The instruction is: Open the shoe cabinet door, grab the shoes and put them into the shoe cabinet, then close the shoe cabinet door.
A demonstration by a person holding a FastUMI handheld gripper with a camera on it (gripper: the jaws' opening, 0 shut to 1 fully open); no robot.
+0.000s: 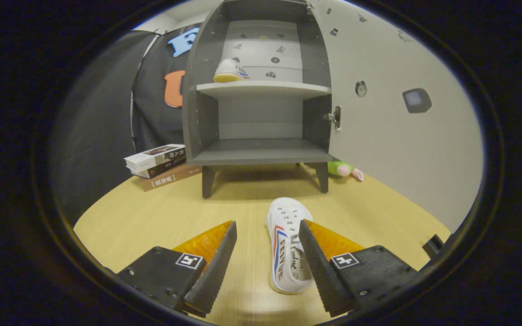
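One shoe [230, 71] already sat on the upper shelf [263, 89] of the shoe cabinet [261, 156], toward its left end, and the cabinet door [392, 131] stood swung wide open to the right. So, judging by how things lay, the opening step was done and half of the loading was done.

The second shoe [284, 244] lay on the desk [152, 217] in front of the cabinet, its toe pointing toward the cabinet legs and its heel end nearest the camera. The claw [268, 246] was spread apart with nothing clamped: the shoe lay in the gap, crowded against the right finger, which overlapped its side, while the left finger stood well clear of it. Whether the right finger actually touched the shoe could not be told.

What remained, by my reading, was to close on this shoe, lift it, carry it forward into the cabinet and then push the door to. The lower shelf [261, 151] was bare and the upper shelf had room to the right of the first shoe.

A stack of books [159, 162] lay on the desk beside the cabinet's left foot, and a small green and pink toy [345, 169] lay just behind its right foot, under the open door's lower edge; neither lay between the shoe and the cabinet.
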